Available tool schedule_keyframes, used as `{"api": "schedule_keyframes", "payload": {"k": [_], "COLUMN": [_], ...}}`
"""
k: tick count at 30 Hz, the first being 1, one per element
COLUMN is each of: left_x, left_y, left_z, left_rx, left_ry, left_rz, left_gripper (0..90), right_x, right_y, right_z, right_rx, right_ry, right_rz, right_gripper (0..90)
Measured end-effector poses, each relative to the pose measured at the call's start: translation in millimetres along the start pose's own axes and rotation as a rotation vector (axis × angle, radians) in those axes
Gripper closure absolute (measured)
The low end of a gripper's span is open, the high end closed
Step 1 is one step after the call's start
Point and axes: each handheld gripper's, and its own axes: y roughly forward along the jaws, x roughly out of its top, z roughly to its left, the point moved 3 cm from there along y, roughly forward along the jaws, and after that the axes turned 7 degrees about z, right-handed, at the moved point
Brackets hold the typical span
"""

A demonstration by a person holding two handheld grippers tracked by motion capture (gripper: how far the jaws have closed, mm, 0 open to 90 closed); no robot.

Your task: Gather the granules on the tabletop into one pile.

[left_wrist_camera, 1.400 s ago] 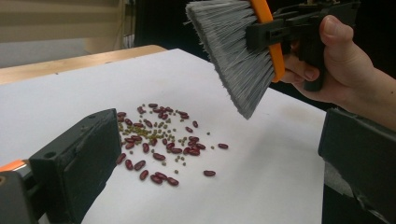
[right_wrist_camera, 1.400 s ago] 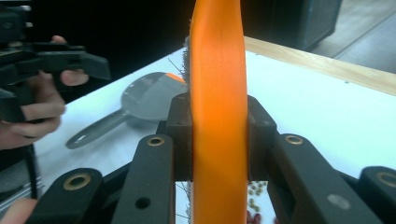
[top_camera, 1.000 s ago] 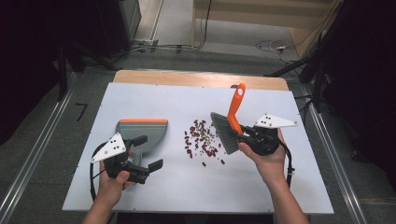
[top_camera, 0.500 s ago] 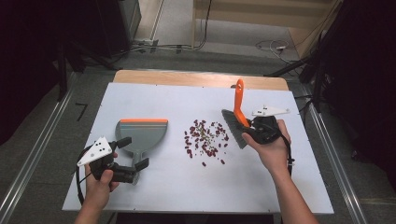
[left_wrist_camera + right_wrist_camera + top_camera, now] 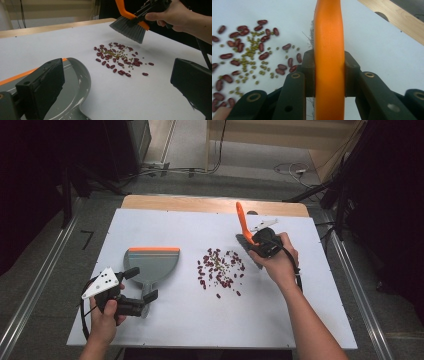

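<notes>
A lab rig — white table (image 5: pixel 300 320), floor rails (image 5: pixel 30 305), trailing cables (image 5: pixel 190 170)

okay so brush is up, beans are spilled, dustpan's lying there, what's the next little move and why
Probably close the left gripper on the dustpan handle. Its jaws stand open around it, gripping nothing, while the right gripper already clamps the brush beside the beans. Sweeping needs a steadied pan.

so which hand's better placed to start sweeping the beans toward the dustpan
Right. The right gripper is already shut on the brush, which hangs just beyond the beans. The left gripper is open by the handle of the dustpan, holding nothing yet.
</notes>
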Motion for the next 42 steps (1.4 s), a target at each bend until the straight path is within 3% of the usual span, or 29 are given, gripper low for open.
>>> {"api": "schedule_keyframes", "payload": {"k": [2, 4, 11, 21, 29, 38, 42], "left_x": [-1.0, -1.1, 1.5, 1.6, 1.2, 0.5, 0.3], "left_y": [0.1, 0.8, 1.7, 2.0, 3.0, 3.9, 4.0], "left_z": [0.1, -0.5, -3.7, -4.2, -4.7, -5.4, -5.0], "left_rx": [0.002, -0.003, -0.019, -0.021, -0.018, -0.016, -0.018], "left_ry": [0.009, 0.006, 0.011, 0.009, 0.011, 0.017, 0.013], "left_rz": [0.009, 0.008, -0.005, -0.011, -0.003, 0.006, 0.002], "left_gripper": [0.0, 0.0, 0.0, 0.0, 0.0, 0.0, 0.0], "right_x": [3.9, 7.8, 17.5, 21.2, 15.0, 9.9, 11.8], "right_y": [4.0, 8.6, 26.0, 31.1, 23.1, 13.6, 8.5], "right_z": [3.6, 6.2, 21.4, 44.6, 53.5, 67.4, 65.7], "right_rx": [-0.061, -0.086, -0.121, -0.024, 0.028, 0.079, 0.107], "right_ry": [-0.029, -0.045, -0.103, -0.131, -0.164, -0.235, -0.221], "right_rz": [0.031, 0.043, 0.100, 0.158, 0.157, 0.165, 0.141], "right_gripper": [68.4, 68.4, 68.3, 68.8, 68.8, 68.8, 68.8]}}
